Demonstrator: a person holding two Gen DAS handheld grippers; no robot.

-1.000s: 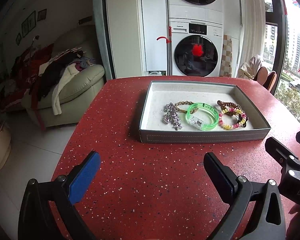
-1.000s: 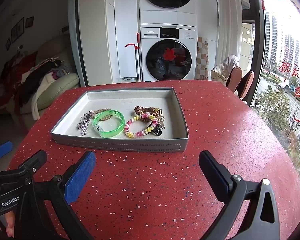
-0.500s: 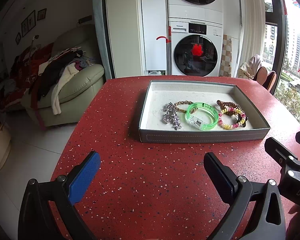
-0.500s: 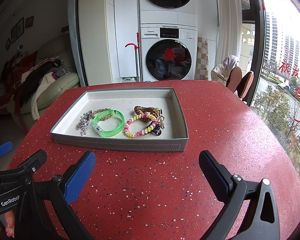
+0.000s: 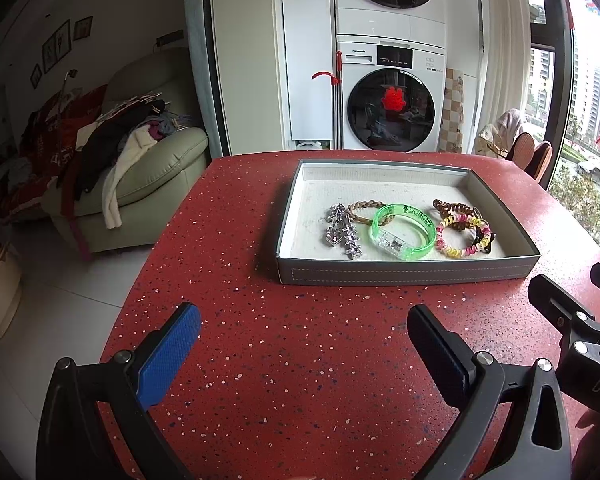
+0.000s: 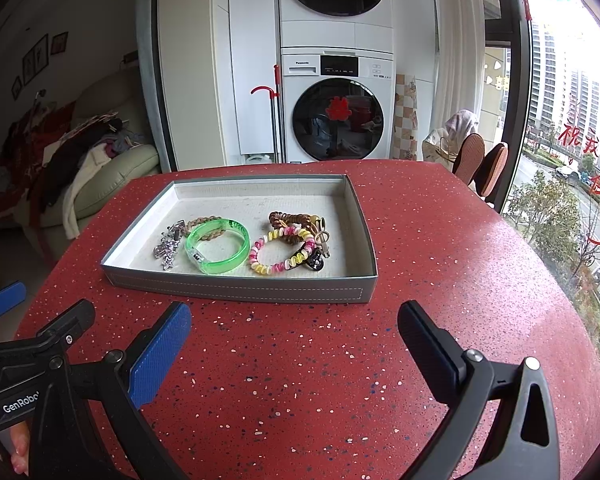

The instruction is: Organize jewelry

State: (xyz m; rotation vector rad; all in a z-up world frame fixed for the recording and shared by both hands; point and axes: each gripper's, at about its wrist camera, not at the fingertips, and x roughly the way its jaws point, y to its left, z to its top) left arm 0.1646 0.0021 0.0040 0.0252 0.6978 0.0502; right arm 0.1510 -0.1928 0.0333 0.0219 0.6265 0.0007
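Note:
A grey tray (image 5: 404,271) (image 6: 236,289) with a white lining sits on the red speckled table. In it lie a silver star chain (image 5: 342,232) (image 6: 167,248), a brown braided band (image 5: 364,210), a green translucent bangle (image 5: 404,232) (image 6: 218,249), a pink-yellow spiral hair tie (image 5: 462,236) (image 6: 282,251) and a brown spiral tie (image 5: 454,207) (image 6: 294,220). My left gripper (image 5: 304,354) is open and empty above the table, short of the tray. My right gripper (image 6: 294,350) is open and empty, also short of the tray.
The red table (image 5: 300,380) ends at a curved left edge above the white floor. A sofa piled with clothes (image 5: 132,160) stands at the left. Stacked washing machines (image 6: 336,108) stand behind the table. Chairs (image 6: 480,160) and a window are at the right.

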